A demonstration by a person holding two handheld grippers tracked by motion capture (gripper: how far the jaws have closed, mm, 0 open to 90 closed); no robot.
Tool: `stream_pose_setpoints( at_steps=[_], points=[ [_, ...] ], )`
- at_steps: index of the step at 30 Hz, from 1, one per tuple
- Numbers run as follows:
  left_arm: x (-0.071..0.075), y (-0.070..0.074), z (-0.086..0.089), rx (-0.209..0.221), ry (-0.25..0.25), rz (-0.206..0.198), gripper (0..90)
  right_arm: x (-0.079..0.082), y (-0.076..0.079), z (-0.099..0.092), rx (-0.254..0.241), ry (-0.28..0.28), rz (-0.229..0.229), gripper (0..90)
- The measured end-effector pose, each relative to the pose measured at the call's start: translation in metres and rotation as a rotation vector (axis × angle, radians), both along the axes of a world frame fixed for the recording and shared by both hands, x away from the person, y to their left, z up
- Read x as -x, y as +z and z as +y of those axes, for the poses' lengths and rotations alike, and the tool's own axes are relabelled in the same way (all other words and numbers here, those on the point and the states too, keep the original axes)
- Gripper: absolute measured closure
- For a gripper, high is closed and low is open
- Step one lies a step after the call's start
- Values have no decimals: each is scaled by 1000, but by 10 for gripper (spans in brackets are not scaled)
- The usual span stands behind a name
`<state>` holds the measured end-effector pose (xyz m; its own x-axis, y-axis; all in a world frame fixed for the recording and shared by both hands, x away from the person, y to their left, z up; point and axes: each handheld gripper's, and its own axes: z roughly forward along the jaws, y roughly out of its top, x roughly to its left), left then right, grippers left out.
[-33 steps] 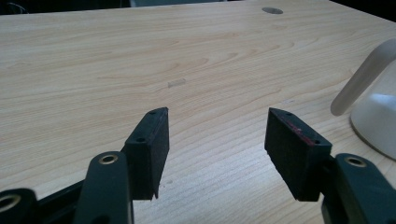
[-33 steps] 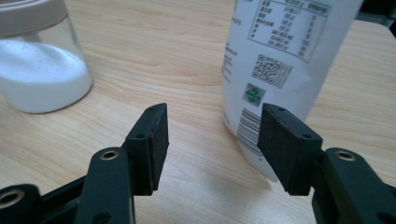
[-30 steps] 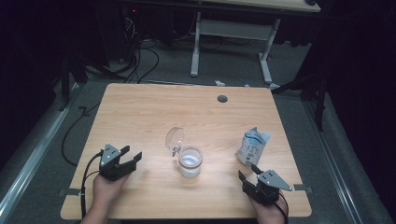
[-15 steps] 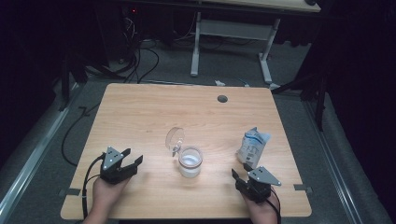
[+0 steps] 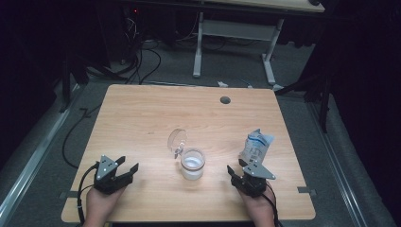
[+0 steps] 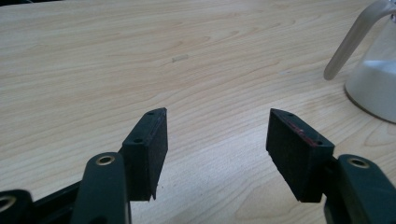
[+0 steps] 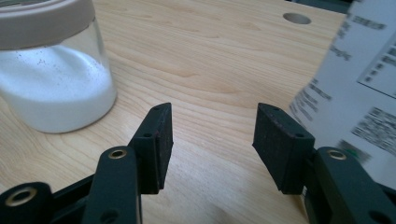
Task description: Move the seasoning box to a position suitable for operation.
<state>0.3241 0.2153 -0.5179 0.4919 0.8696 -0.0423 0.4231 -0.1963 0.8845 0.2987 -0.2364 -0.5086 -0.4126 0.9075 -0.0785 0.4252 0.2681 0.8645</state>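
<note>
We see the left gripper [image 5: 124, 169] low over the table [image 5: 142, 118] near its front left part, held in the person's left hand [image 5: 97, 208]. Its jaws stand apart with only bare wood between them; in the left gripper view [image 6: 215, 135] the pads [image 6: 156, 149] touch nothing.

The jar [image 5: 193, 163] stands near the middle of the table, toward the front. It is clear, holds white powder in its lower part, and its hinged lid [image 5: 177, 139] is swung open behind it. From the left gripper view the jar [image 6: 373, 88] sits at the far right edge, well apart from the jaws.

The right gripper [image 5: 236, 171] is at the front right, in the right hand [image 5: 259, 210], between the jar and the bag [image 5: 255, 145]. Its jaws have just been closing a little, yet they remain apart with nothing between them. In the right gripper view [image 7: 212, 133] the jar [image 7: 51, 70] stands left of the jaws and the bag [image 7: 355, 79], white with printed text, is just beside the right jaw; whether it touches we cannot tell.

The bag stands upright, near the right edge of the table. A round hole [image 5: 225, 100] sits in the far part of the tabletop.
</note>
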Motion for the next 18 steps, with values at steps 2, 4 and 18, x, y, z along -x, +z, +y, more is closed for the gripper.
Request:
stream_pose_setpoints(
  at_steps=[2,4,18],
  points=[
    [2,0,2,1,11,-6,368,-3,-1,3,-2,7,2,475],
    [3,0,2,2,17,-10,351,-4,-2,5,0,19,7,473],
    [15,1,11,38,33,4,362,-19,-4,18,-11,47,20,484]
  ],
)
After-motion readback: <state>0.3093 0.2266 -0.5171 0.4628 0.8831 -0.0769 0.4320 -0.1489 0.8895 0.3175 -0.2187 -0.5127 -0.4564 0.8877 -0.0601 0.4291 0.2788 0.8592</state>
